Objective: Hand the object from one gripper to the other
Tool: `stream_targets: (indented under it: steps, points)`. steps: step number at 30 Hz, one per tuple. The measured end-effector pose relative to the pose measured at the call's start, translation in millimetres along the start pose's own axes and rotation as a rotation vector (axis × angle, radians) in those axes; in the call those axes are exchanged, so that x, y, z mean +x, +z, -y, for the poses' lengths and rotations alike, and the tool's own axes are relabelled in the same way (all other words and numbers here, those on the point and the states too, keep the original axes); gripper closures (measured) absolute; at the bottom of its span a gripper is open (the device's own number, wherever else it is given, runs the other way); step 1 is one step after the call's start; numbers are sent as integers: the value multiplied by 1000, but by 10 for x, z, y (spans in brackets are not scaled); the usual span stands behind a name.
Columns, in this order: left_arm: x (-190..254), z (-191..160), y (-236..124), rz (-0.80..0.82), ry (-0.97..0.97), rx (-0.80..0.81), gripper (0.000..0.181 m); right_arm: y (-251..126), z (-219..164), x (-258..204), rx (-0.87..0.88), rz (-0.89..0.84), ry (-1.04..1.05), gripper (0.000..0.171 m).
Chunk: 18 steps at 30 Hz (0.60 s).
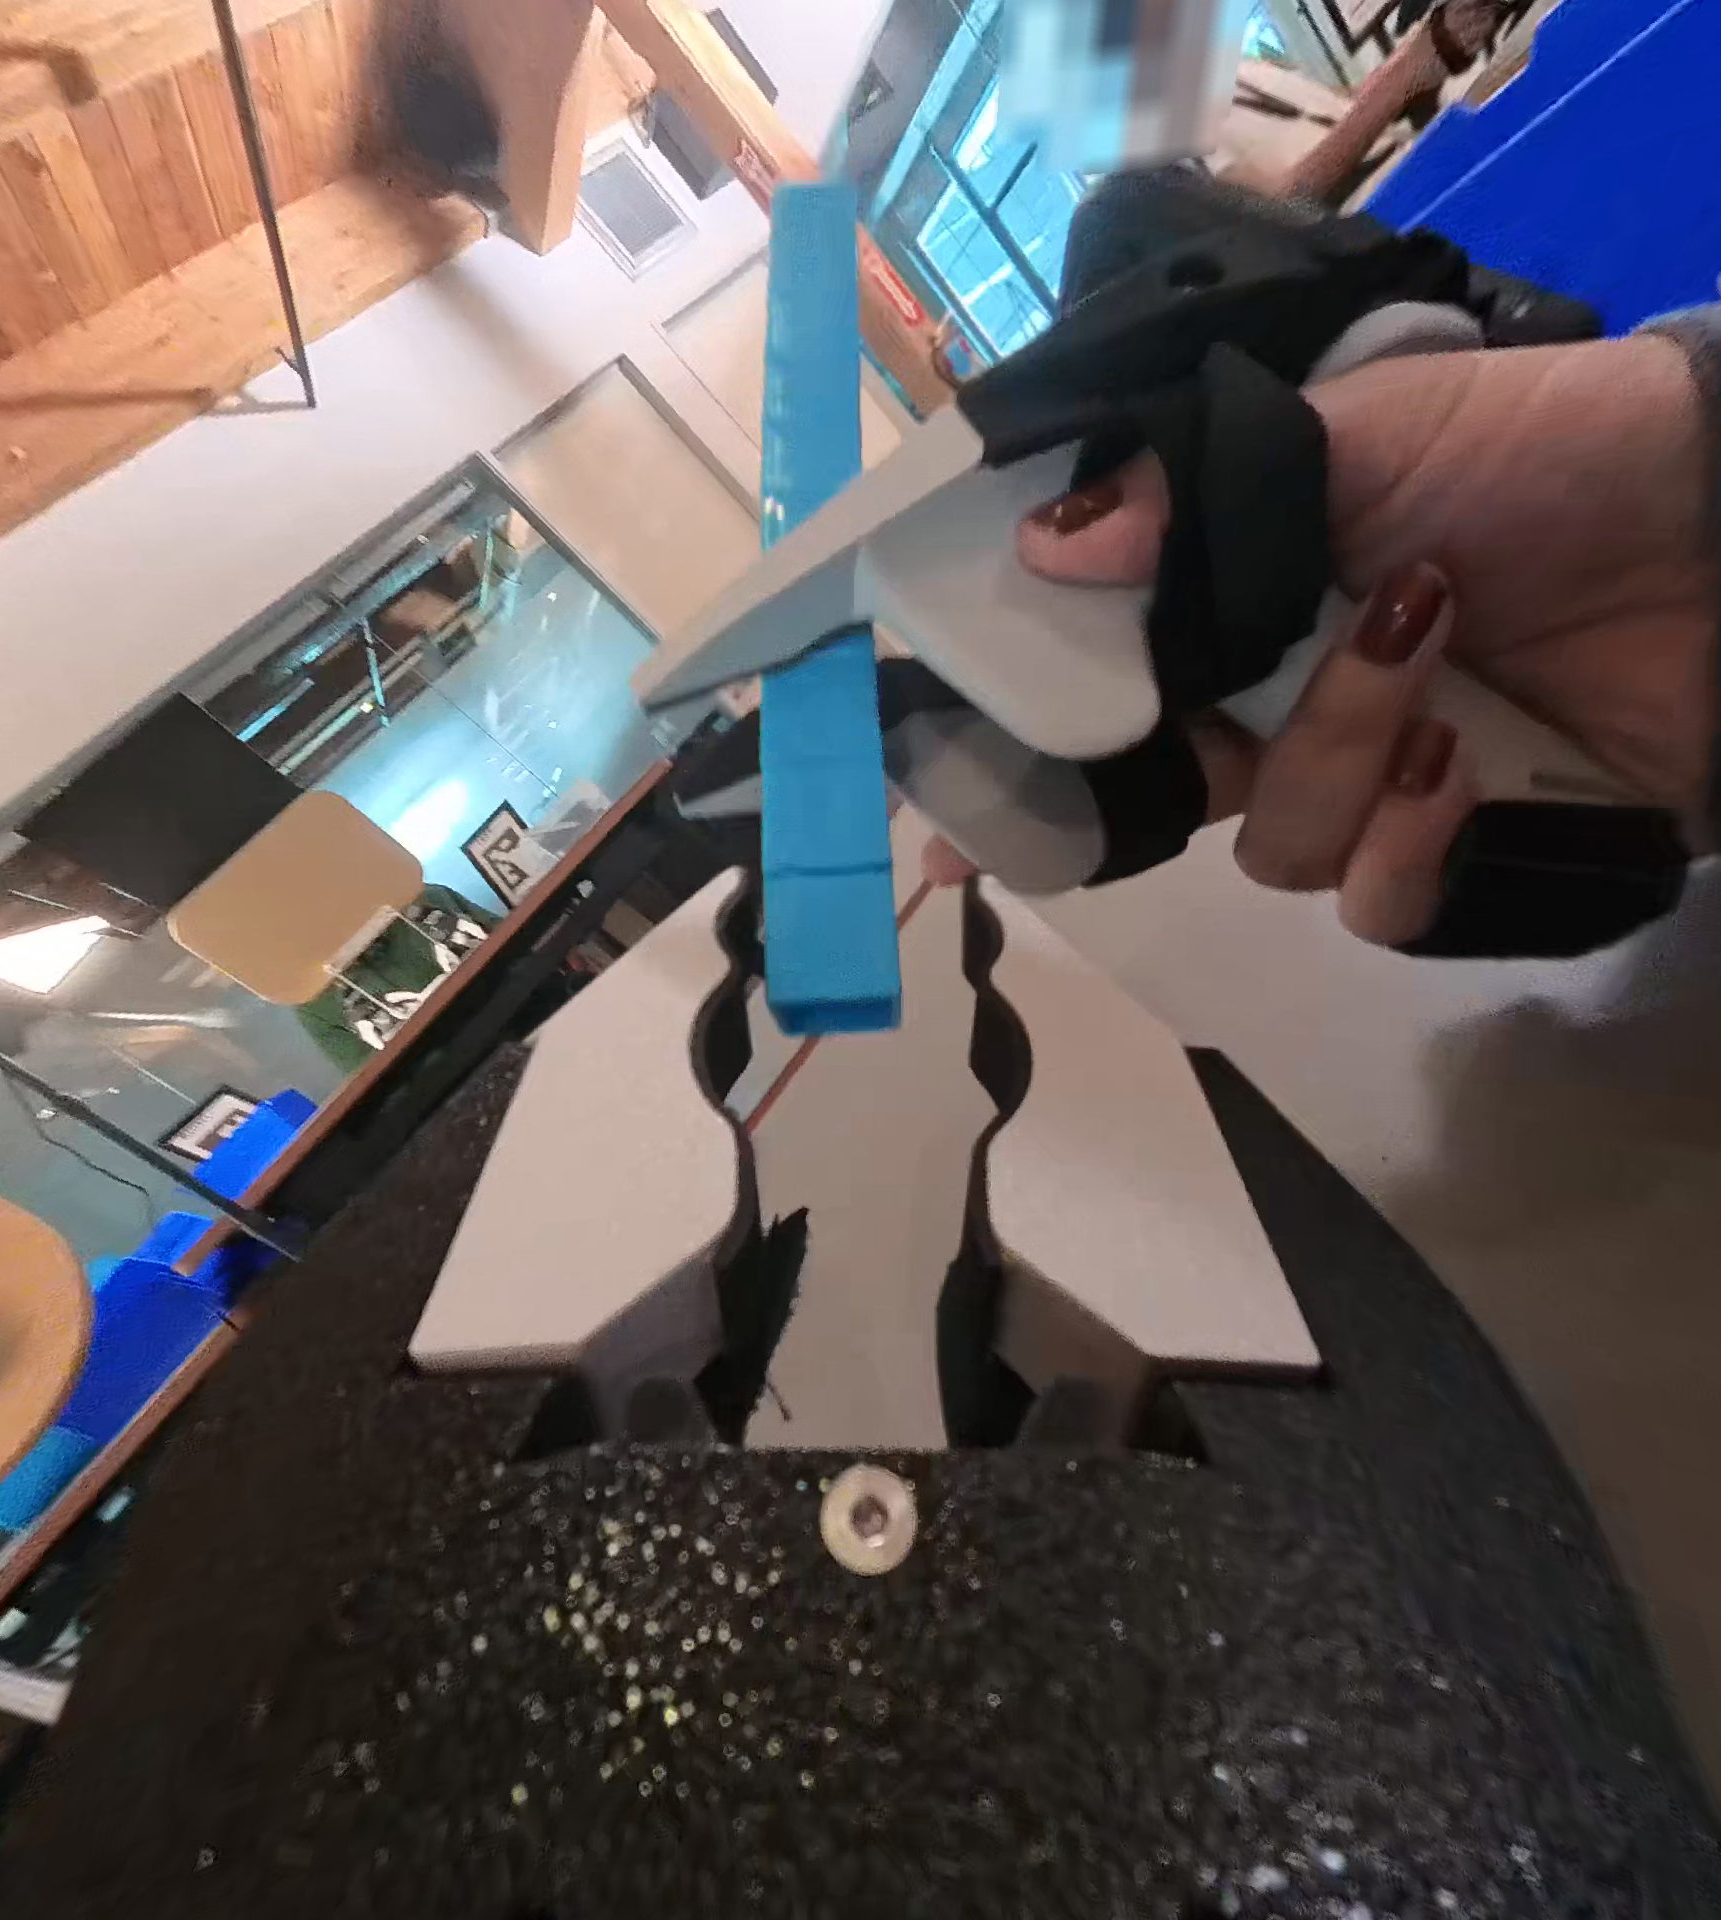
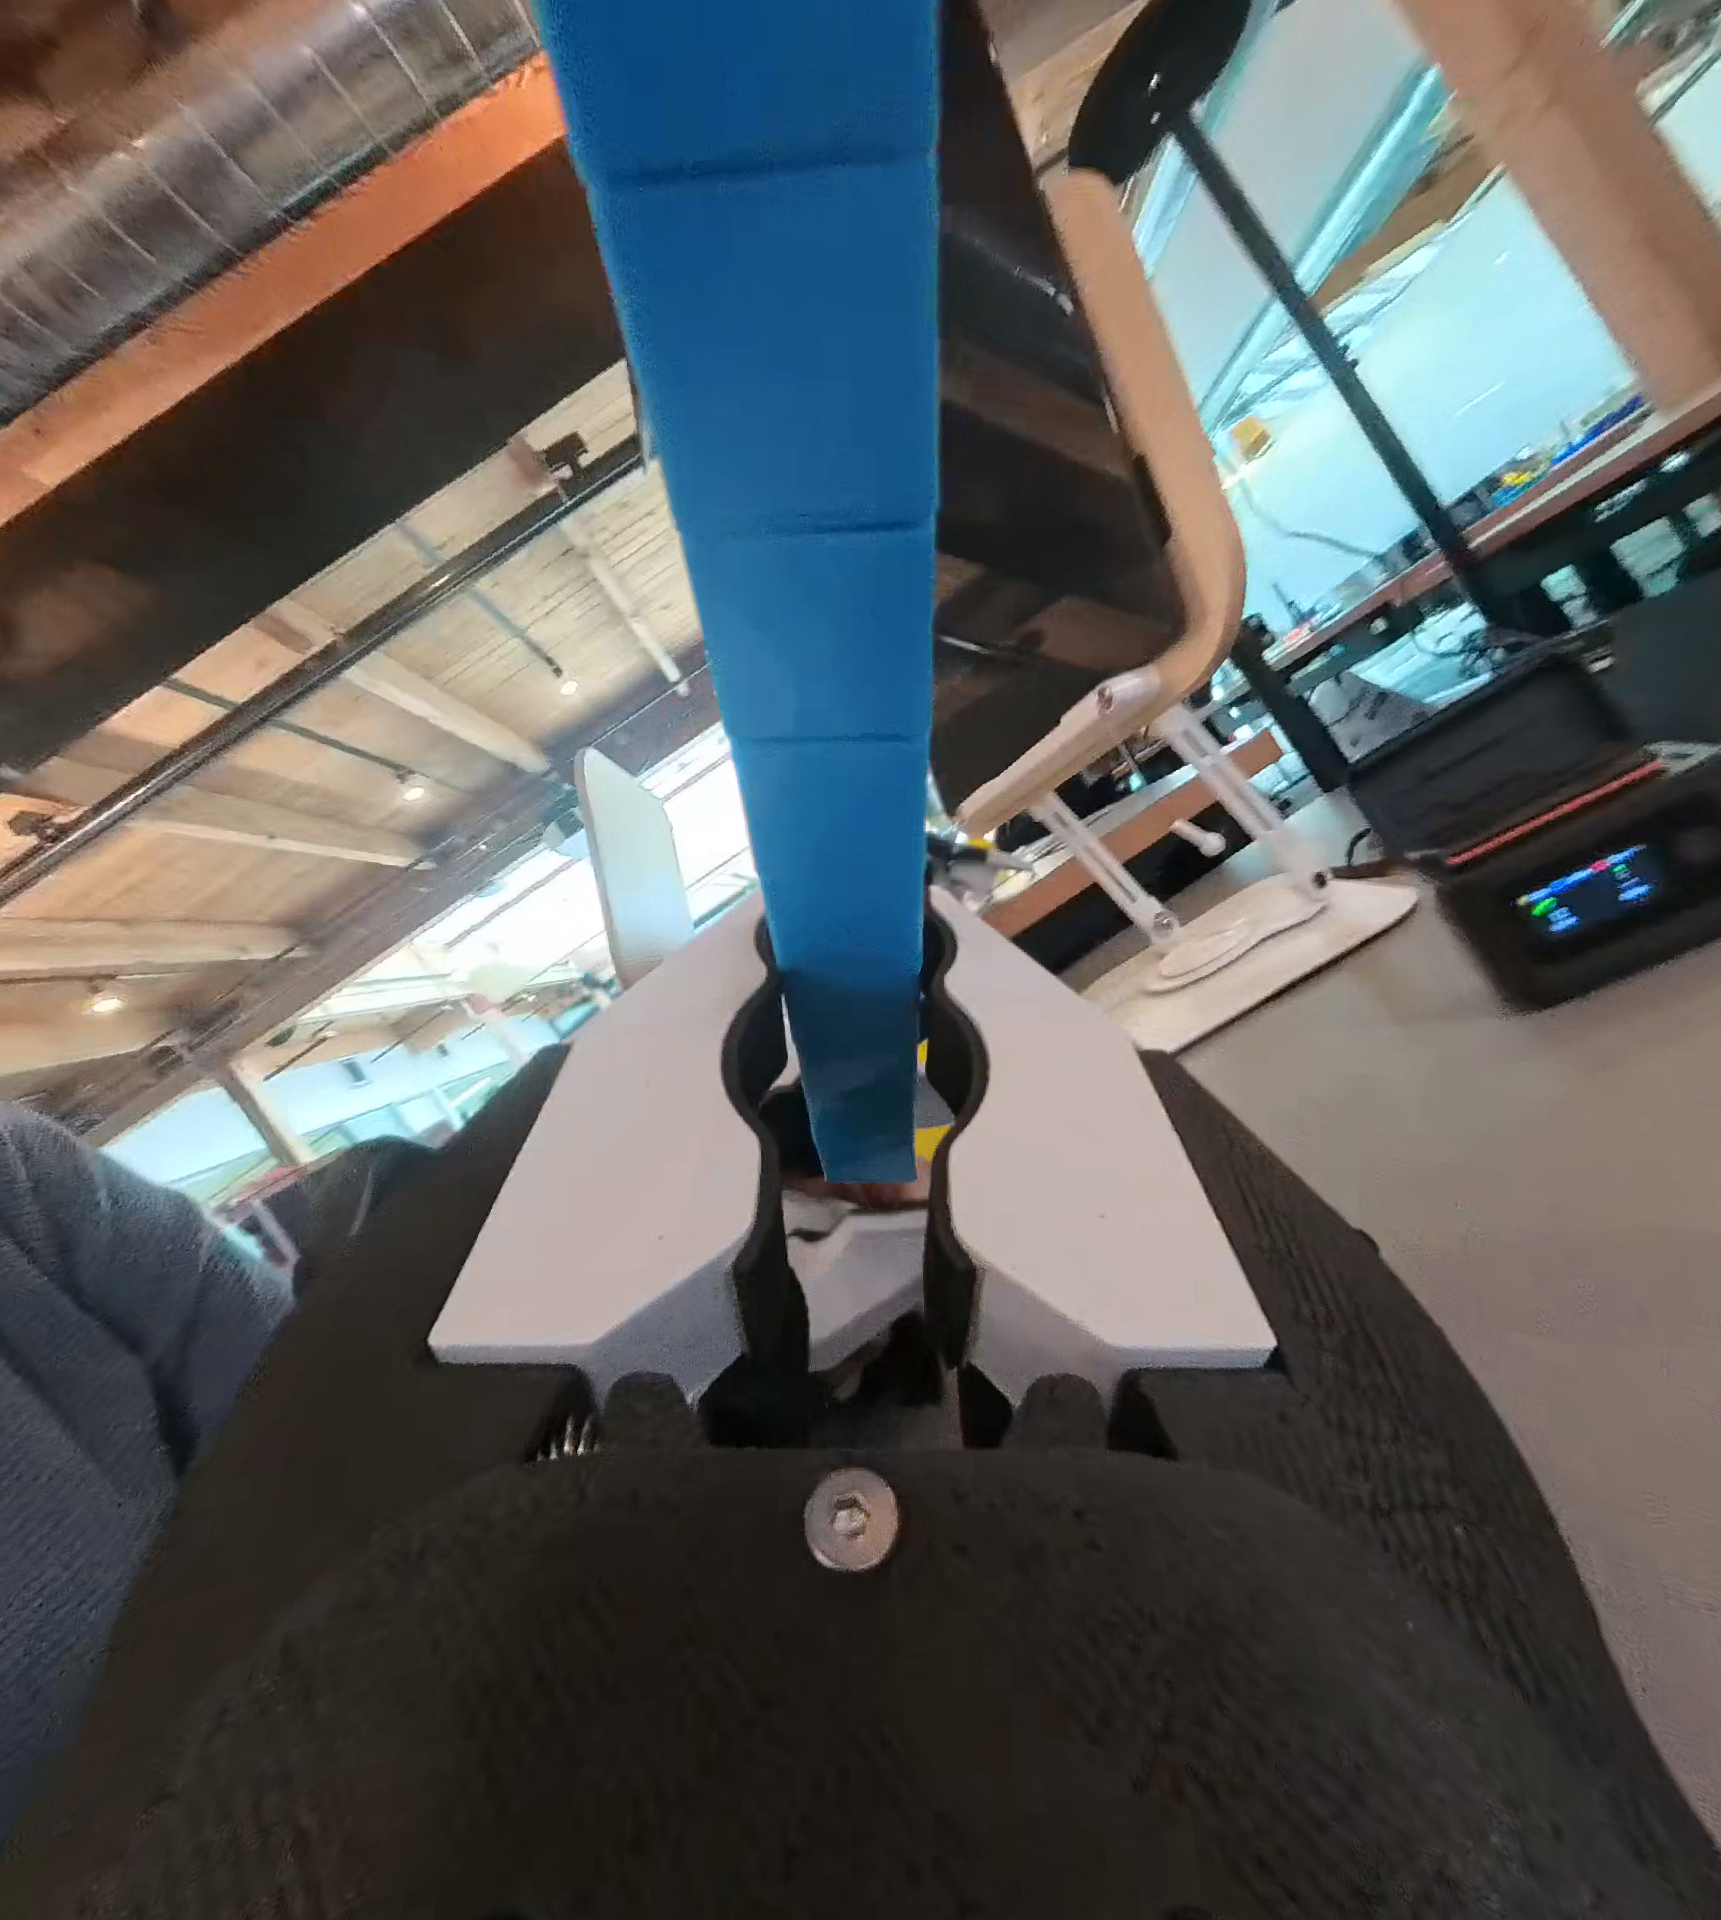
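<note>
Right claw [image 2: 848,997] pinches blue bar [image 2: 794,520]; left claw [image 1: 861,935] parted.

So the pale grey matte desk [image 2: 1521,1195] takes up the right side of the right wrist view. Sitting on it: a white lamp-style stand with a flat oval base [image 2: 1240,940], and beside it a small black box with a lit colour screen [image 2: 1604,899].

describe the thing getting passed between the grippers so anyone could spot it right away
Look between the two handheld grippers, raised above the grey table. The right gripper clamps a long blue bar whose lower end hangs between the left gripper's open fingers. Its bright blue colour and cross grooves set it apart.
</note>
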<state>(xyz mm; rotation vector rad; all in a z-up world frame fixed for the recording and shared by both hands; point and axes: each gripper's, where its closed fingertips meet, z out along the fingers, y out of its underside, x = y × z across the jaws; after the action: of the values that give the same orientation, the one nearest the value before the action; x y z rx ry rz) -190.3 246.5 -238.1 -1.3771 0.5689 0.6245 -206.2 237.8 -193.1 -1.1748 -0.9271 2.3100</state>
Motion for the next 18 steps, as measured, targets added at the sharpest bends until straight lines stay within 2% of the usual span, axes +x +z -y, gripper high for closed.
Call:
stream_targets:
  steps: [3,7,8,10,13,15,18]
  points:
    - [-71,63,-39,45,3,28,161,60,-102,-11,-33,12,12,151]
    - [-89,53,-24,36,-34,1,161,55,-73,3,-9,-3,-20,151]
    - [-98,53,-22,40,-39,-1,161,39,-56,35,0,-29,-43,147]
    - [-141,60,-34,44,-85,10,162,-13,-31,133,3,-94,-79,124]
    - [-260,11,-60,34,-258,24,162,-129,62,276,4,-189,-119,96]
    - [-343,-31,-84,5,-410,53,162,-232,182,338,34,-250,-178,88]
    - [-310,-36,-118,-178,-639,122,162,-380,327,343,49,-302,-295,85]
